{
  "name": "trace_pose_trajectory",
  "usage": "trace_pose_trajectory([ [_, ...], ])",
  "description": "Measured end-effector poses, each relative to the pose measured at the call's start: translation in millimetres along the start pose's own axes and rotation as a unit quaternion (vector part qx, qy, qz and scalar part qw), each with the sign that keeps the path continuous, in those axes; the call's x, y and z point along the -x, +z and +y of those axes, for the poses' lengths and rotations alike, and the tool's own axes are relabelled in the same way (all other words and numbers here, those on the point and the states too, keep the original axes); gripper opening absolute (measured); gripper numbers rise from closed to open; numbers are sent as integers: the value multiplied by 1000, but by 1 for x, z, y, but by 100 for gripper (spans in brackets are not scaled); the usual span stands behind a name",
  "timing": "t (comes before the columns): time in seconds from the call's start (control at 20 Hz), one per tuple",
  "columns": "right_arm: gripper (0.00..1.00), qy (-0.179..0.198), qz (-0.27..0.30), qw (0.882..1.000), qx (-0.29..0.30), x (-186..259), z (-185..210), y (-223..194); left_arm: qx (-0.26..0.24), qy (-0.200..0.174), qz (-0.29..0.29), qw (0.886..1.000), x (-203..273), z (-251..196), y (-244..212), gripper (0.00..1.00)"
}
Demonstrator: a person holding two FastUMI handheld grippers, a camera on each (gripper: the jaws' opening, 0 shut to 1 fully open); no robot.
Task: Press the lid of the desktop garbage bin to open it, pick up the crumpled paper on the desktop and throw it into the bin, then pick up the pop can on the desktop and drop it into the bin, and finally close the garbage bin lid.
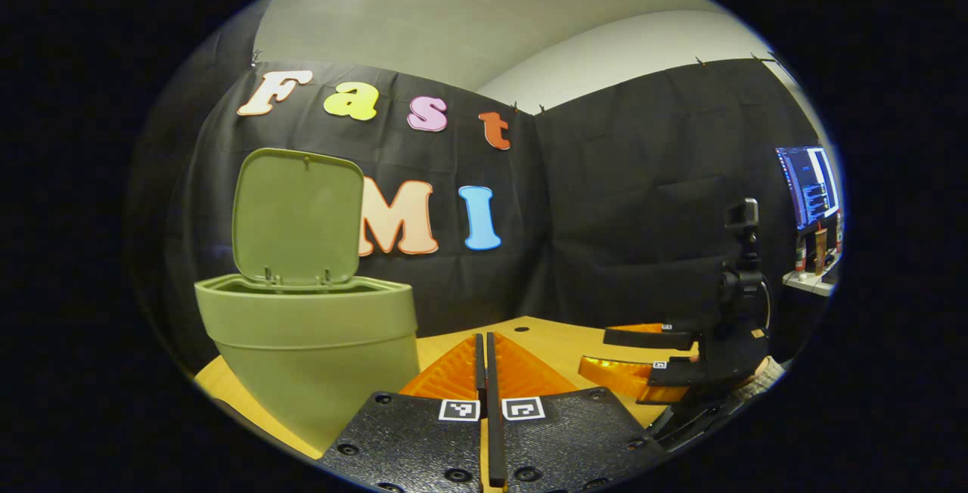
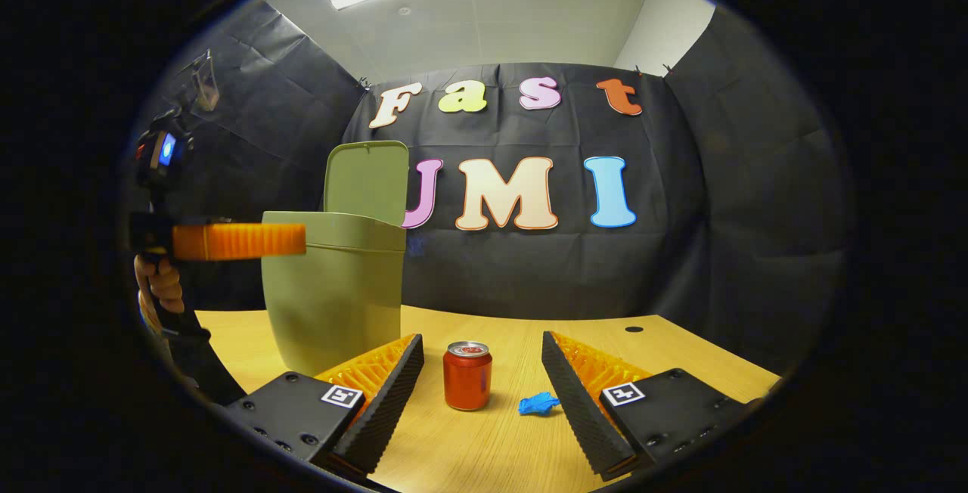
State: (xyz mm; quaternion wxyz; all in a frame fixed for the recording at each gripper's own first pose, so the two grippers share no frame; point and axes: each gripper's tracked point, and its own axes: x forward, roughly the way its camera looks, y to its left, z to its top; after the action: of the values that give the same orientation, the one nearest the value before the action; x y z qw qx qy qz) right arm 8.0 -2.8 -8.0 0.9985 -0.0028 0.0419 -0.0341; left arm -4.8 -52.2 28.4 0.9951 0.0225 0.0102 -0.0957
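On the counter (image 2: pixel 681 342) I see the bin (image 2: pixel 336 296) at left, lid (image 2: pixel 367 179) upright. My right tool (image 2: pixel 480 387) is spread wide around the pop can (image 2: pixel 467 376), not touching; crumpled paper (image 2: pixel 538 403) lies beside it. My left tool (image 1: pixel 485 361) is closed, empty, near the bin.

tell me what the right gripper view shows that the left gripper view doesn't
Right gripper view: the red pop can standing on the table, blue crumpled paper beside it, both between the open right gripper. Left gripper view: the shut left gripper up close and a monitor far right. Both: the green bin with its lid raised.
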Motion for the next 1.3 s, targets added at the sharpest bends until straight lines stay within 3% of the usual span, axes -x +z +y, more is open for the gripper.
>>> trace_pose_trajectory([
  [0.15,99,-16,0,1000,6,1,-2,-1,4,-35,14,999,1,-22,-27,0],
  [0.25,99,-17,16,1000,5,-5,-12,-7,-5,-51,32,998,3,-32,-46,10],
  [0.35,99,-14,46,999,4,-19,-30,-19,-12,-59,38,997,4,-36,-55,29],
  [0.4,99,-12,58,998,6,-25,-35,-20,-14,-61,39,997,3,-37,-59,55],
  [0.5,99,-6,84,996,10,-38,-41,-26,-10,-63,40,997,2,-37,-64,70],
  [0.55,99,-1,100,995,13,-46,-45,-33,-6,-61,40,997,2,-35,-68,83],
  [0.75,99,22,172,985,1,-79,-57,-66,4,-54,36,998,-1,-26,-71,86],
  [1.1,99,37,315,948,42,-110,-80,-156,11,-51,40,998,-5,-14,-80,87],
  [1.3,99,53,350,935,28,-114,-72,-179,18,-55,47,997,-7,-14,-86,87],
])
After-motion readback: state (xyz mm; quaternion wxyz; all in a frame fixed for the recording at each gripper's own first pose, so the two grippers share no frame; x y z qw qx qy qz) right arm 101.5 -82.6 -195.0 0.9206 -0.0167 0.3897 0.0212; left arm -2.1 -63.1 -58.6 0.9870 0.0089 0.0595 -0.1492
